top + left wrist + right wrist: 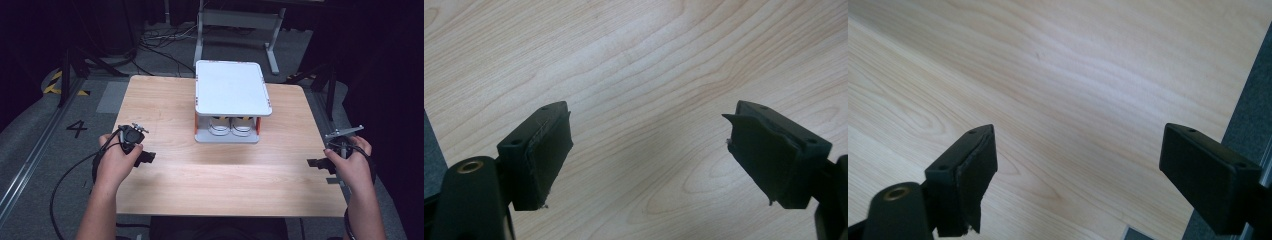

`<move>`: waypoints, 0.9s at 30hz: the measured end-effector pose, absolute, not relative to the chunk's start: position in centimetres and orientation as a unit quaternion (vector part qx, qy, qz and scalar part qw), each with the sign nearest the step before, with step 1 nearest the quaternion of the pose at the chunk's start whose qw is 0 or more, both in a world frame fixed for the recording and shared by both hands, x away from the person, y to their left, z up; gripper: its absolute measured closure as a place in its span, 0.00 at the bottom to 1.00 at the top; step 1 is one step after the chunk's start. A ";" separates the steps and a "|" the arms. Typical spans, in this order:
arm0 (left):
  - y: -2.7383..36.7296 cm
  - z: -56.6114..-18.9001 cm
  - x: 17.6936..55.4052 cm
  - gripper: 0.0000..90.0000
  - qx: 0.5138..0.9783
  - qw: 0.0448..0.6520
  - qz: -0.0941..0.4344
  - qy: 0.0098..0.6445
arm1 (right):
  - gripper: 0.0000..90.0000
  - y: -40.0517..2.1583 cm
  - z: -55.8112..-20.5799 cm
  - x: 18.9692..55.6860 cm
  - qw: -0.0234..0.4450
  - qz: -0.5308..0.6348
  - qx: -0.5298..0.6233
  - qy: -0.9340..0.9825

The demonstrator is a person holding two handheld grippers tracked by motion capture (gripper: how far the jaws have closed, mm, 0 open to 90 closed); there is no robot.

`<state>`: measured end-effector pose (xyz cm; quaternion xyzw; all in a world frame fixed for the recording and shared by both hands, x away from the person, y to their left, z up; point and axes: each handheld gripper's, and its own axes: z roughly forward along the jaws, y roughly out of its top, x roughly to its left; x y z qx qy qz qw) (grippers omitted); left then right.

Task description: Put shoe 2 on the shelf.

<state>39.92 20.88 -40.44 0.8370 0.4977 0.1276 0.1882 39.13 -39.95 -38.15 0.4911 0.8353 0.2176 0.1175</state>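
Left gripper (145,157) at the left edge of the pale wood-grain worktop (210,175), held in the person's left hand (117,162), jaws wide apart and gripping nothing. Bare wood grain between and ahead of those jaws in the left gripper view (649,150), with a sliver of dark floor just off the left jaw's outer side.

Right gripper (316,163) at the right edge of the worktop, held in the right hand (352,162), grey three-cornered plate on top, jaws likewise spread wide with nothing between them. In the right gripper view (1078,165), plain worktop ahead of and between the jaws; grey floor beyond the worktop's edge, just past the right jaw.

White flat-topped two-tier plastic stand with orange corner posts (232,95) farther up the worktop, roughly midway between the two grippers and well apart from both pairs of jaws. On its lower shelf, under the top plate, a pair of white shoes (230,125) side by side, toes facing the person. No contact between either pair of jaws and the stand or the shoes.

Black cable trailing from the left gripper down off the worktop's near left corner.
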 end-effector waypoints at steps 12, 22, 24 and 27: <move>21.8 -42.6 41.1 0.20 0.832 0.186 0.119 0.509 | 0.18 -42.0 -44.0 41.7 0.125 0.266 0.485 0.824; 22.1 -43.5 41.5 0.20 0.832 0.190 0.111 0.509 | 0.18 -42.4 -46.3 42.3 0.147 0.300 0.460 0.823; 22.0 -43.5 41.5 0.20 0.834 0.187 0.111 0.507 | 0.18 -42.5 -46.7 42.3 0.153 0.307 0.461 0.819; 21.9 -43.5 41.5 0.20 0.833 0.187 0.111 0.508 | 0.18 -42.6 -47.2 42.4 0.155 0.305 0.465 0.816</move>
